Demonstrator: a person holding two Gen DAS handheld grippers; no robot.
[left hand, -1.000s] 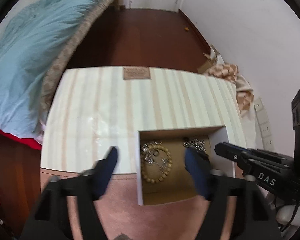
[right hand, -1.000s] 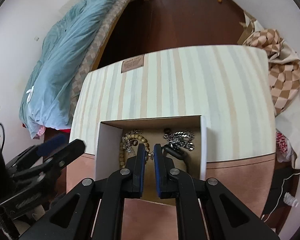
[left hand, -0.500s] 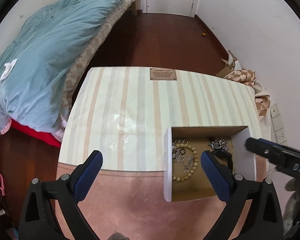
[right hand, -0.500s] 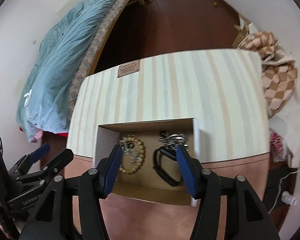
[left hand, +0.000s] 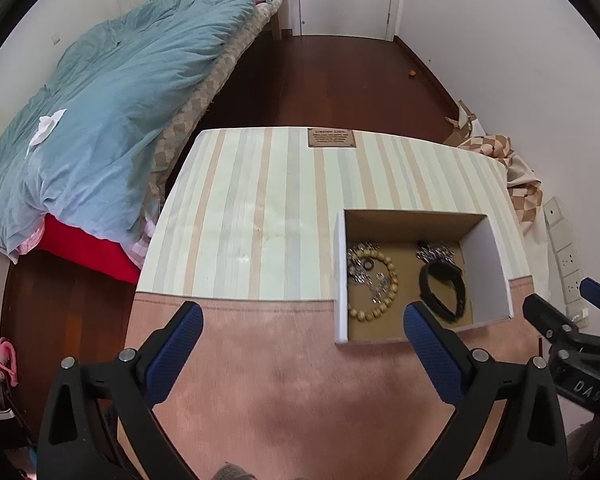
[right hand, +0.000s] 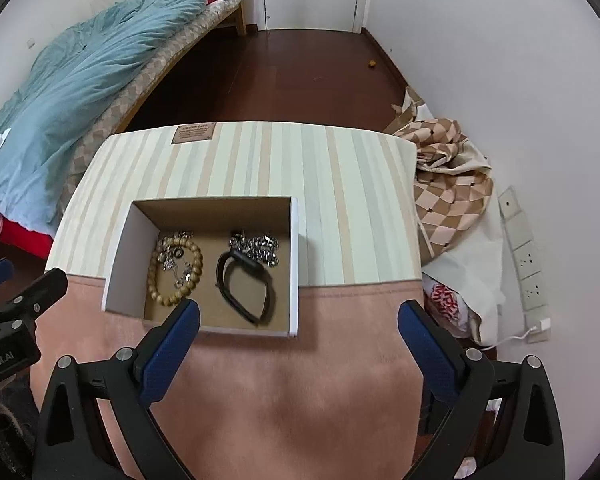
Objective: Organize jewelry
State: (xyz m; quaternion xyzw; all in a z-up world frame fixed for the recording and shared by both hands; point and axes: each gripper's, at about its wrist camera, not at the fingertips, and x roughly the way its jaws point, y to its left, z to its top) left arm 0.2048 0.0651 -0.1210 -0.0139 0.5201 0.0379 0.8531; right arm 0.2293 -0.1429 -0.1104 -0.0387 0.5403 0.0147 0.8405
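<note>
A white cardboard box with a brown inside [left hand: 486, 252] [right hand: 122, 248] stands open on a table covered by a cloth striped in pale green and tan on its far part and plain dusty pink on its near part [left hand: 260, 216] [right hand: 340, 200]; the box straddles the line where the stripes meet the pink. Inside it, on the left, lies a bracelet of round tan wooden beads [left hand: 392, 280] [right hand: 196, 264] with a tangle of small silver chain pieces [left hand: 360, 270] [right hand: 172, 260] lying over and within its loop. On the right of the box floor lies a black band looped like a watch strap [left hand: 442, 290] [right hand: 244, 288], and at its far end, touching it, a heap of chunky silver chain [left hand: 436, 252] [right hand: 260, 246]. The left gripper [left hand: 300, 328] hangs over the near pink part of the cloth with its blue-padded jaws spread wide and nothing between them, its right finger just at the box's near edge. The right gripper [right hand: 298, 326] is likewise wide open and empty, above the near right corner of the box. A small brown label [left hand: 331, 137] [right hand: 192, 133] sits at the far edge of the cloth. A bed with a rumpled light blue duvet [left hand: 100, 112] [right hand: 80, 60] lies to the far left, and a tan and cream checked cloth [left hand: 516, 184] [right hand: 448, 184] is heaped by the right wall.
</note>
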